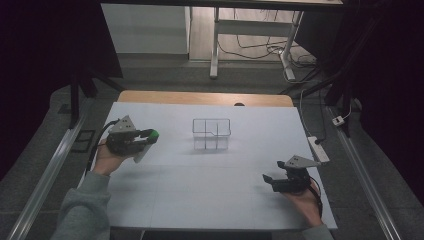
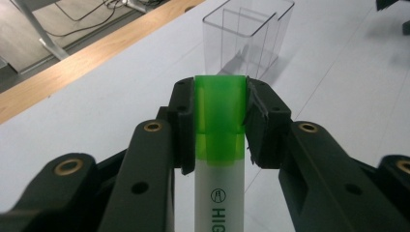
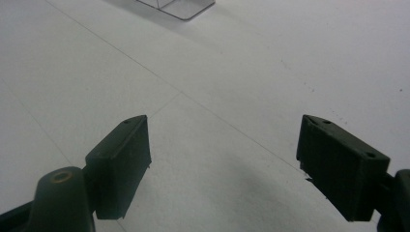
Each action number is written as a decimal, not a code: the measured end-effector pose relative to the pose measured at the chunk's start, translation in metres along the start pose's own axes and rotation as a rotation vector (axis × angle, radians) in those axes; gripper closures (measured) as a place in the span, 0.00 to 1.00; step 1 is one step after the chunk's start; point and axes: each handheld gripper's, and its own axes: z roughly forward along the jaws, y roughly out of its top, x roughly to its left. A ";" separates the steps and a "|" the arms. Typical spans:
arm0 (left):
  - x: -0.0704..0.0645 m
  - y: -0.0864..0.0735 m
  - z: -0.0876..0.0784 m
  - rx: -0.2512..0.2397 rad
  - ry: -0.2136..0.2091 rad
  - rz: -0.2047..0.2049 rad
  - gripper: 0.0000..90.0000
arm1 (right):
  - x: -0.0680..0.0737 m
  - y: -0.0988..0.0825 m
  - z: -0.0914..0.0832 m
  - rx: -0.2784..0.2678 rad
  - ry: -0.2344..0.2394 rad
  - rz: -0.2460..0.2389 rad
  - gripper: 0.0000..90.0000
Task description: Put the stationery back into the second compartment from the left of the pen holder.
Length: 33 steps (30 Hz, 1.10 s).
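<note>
Left claw [image 2: 220,113]: clamped on highlighter [image 2: 220,159], held above surface at left; green cap leads, long axis toward clear divided box [image 1: 211,133].
Right claw [image 3: 222,169]: jaws apart, nothing between.
Surface [image 1: 200,190]: white, wooden far edge.

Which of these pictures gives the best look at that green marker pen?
The left gripper view: the highlighter sits close up, its green cap clamped in the left tool. The high view shows it small; the right gripper view faces bare table.
</note>
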 end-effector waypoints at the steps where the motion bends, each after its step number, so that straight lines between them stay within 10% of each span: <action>1: -0.001 0.003 0.000 -0.007 0.000 0.000 0.74 | 0.000 0.000 0.000 0.003 -0.003 -0.001 0.21; 33: -0.012 0.077 0.044 -0.160 -0.062 -0.026 0.74 | 0.001 0.000 0.000 -0.002 -0.002 0.000 0.21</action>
